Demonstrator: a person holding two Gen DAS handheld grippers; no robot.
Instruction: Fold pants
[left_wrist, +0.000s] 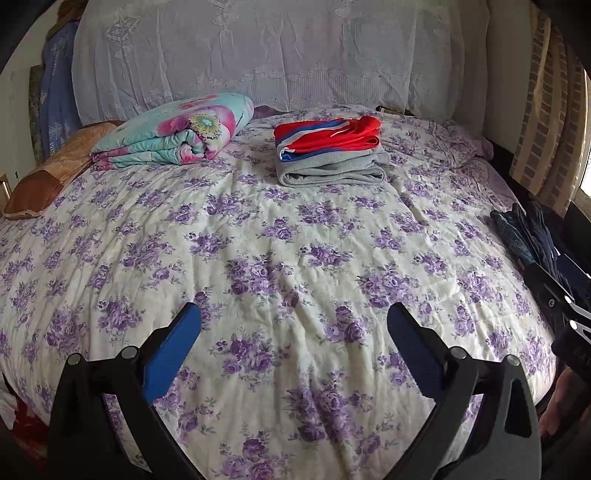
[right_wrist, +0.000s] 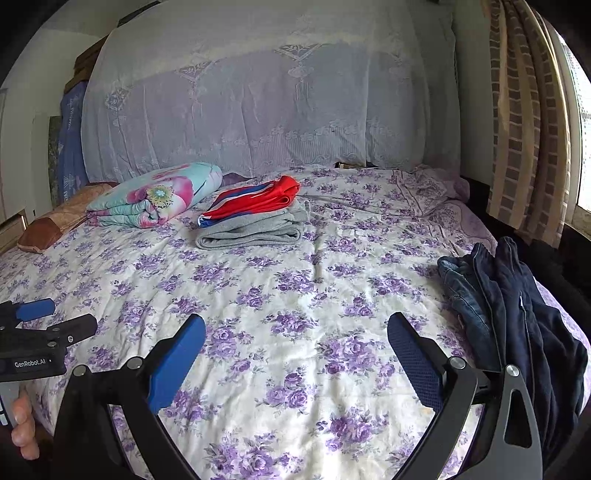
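A heap of dark navy pants (right_wrist: 524, 317) and blue jeans (right_wrist: 465, 291) lies unfolded at the bed's right edge, also seen as the dark heap (left_wrist: 535, 236) in the left wrist view. A stack of folded pants, red-and-blue ones (left_wrist: 328, 138) over grey ones (left_wrist: 328, 170), sits near the headboard; the same stack (right_wrist: 255, 218) shows in the right wrist view. My left gripper (left_wrist: 293, 317) hovers open over the bedspread, holding nothing. My right gripper (right_wrist: 295, 325) is open and empty, its right finger close to the dark heap.
A bed with a purple-flowered quilt (left_wrist: 258, 240) fills both views. A folded floral blanket (left_wrist: 173, 133) and a brown pillow (left_wrist: 55, 170) lie at the far left. A lace-covered headboard (right_wrist: 258, 92) stands behind, and a curtain (right_wrist: 524, 129) hangs at the right.
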